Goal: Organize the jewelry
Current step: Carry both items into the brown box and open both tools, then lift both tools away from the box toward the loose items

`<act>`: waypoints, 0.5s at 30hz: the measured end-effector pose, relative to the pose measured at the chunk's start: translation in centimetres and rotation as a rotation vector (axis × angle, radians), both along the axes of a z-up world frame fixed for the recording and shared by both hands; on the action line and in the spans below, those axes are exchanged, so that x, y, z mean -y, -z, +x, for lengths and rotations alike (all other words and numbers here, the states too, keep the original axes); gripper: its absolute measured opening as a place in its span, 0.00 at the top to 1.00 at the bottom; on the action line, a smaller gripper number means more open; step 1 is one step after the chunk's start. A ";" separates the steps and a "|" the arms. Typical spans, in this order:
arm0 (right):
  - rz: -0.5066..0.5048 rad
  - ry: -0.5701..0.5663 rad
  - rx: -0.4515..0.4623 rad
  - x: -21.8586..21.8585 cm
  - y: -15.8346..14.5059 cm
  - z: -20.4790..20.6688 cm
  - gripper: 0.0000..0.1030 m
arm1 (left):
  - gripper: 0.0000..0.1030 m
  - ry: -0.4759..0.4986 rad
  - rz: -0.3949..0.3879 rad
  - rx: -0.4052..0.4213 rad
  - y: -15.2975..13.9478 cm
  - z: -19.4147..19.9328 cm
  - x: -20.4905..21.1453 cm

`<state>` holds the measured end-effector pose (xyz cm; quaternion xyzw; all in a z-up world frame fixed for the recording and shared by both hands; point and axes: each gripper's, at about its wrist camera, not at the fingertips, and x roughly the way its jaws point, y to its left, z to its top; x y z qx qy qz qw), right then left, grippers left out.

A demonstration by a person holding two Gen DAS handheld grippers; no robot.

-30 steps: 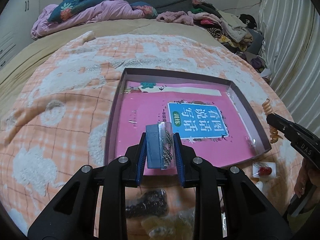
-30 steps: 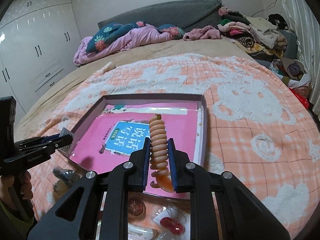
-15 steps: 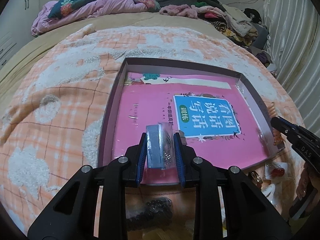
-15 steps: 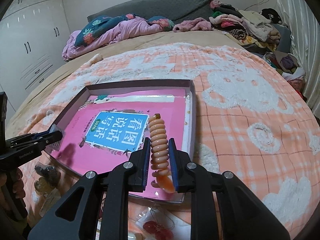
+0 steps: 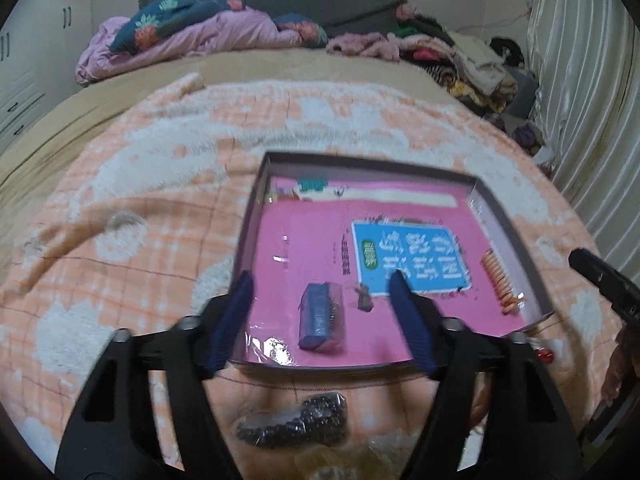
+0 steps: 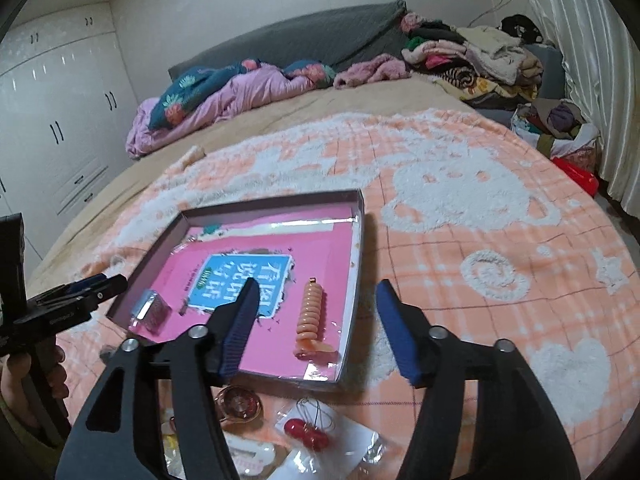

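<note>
A shallow box (image 5: 256, 216) with a pink printed liner lies on the bed; it also shows in the right wrist view (image 6: 356, 248). A small blue packet of beads (image 5: 320, 316) lies in its near left part, also seen in the right wrist view (image 6: 150, 312). An orange spiral hair tie (image 6: 310, 316) lies in its near right part, also in the left wrist view (image 5: 500, 280). My left gripper (image 5: 320, 316) is open above the packet. My right gripper (image 6: 316, 328) is open above the hair tie. Both are empty.
Loose jewelry lies on the peach blanket in front of the box: a dark bead string in a bag (image 5: 292, 420), a red bead bag (image 6: 308, 432), a round gold piece (image 6: 240, 402), a white clip (image 6: 248, 452). Bedding and clothes are piled at the bed's far end.
Both grippers opened. The blue packet left the left gripper and now lies in the box. The spiral hair tie left the right gripper and lies in the box.
</note>
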<state>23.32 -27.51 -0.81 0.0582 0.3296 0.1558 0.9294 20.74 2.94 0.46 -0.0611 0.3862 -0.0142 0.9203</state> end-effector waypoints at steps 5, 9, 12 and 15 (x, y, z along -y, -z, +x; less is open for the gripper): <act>0.014 -0.008 0.042 0.2 -1.6 -2.0 0.22 | 0.13 -0.037 -0.018 0.055 -2.2 -1.8 -0.7; 0.015 -0.017 0.065 0.3 -2.7 -3.4 0.15 | 0.10 -0.044 -0.034 0.064 -3.1 -3.0 -1.0; 0.014 -0.023 0.074 0.3 -3.2 -4.3 0.13 | 0.09 -0.042 -0.048 0.078 -3.8 -4.2 -1.3; 0.010 -0.035 0.079 0.3 -3.6 -5.3 0.13 | 0.09 -0.041 -0.049 0.087 -4.4 -5.2 -1.4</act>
